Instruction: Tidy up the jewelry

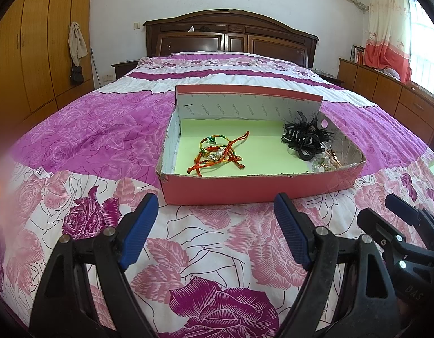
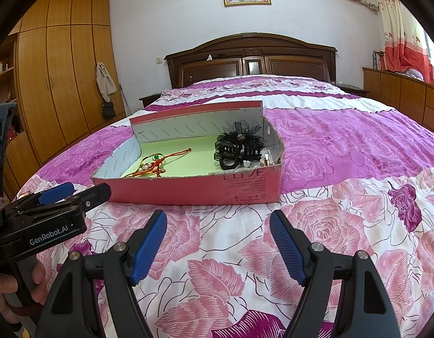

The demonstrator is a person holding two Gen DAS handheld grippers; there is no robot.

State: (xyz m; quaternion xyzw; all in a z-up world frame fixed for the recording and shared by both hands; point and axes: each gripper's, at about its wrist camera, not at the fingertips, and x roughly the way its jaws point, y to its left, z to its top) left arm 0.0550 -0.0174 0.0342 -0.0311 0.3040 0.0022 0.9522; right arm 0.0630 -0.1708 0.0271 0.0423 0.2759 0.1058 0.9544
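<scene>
A shallow pink cardboard box (image 1: 239,190) (image 2: 188,193) with a pale green floor lies on the bed ahead of both grippers. Inside at the left is a tangle of red cord bracelets with beads (image 1: 219,152) (image 2: 155,163). At the right sit black hair claws with a feathery black bow (image 1: 307,136) (image 2: 241,146), and small pearl and gold pieces (image 1: 326,163) fill the right corner. My left gripper (image 1: 217,231) hovers open over the bedspread just short of the box's front wall. My right gripper (image 2: 218,242) stands open likewise, nothing between its fingers.
The floral purple and pink bedspread (image 1: 211,267) stretches all round the box. A dark wooden headboard (image 1: 231,36) stands at the far end, wardrobes (image 1: 34,50) at the left, low cabinets and a curtain (image 1: 386,39) at the right. A hand (image 2: 17,284) holds the left gripper's handle.
</scene>
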